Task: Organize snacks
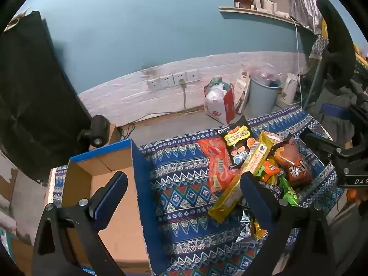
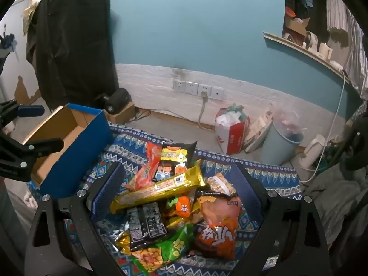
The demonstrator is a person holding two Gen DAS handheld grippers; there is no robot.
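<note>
Honestly, both jaws wide over the pile (image 2: 174,207); gold bar (image 2: 158,189) overlaps neighbours, so grabbing it could drag them off the box (image 2: 76,142).

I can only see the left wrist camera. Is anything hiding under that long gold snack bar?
Observer: Yes. A flat black packet with white print has its far end tucked under the long gold foil-wrapped bar.
Child: Are the other tongs holding a snack?
Observer: No. The right tongs are open, with the snack pile between their fingers, and they grip nothing.
Child: What's the bit of green I can see?
Observer: It's a green plastic snack bag at the near edge of the pile, beside the orange crinkly bag with white letters.
</note>
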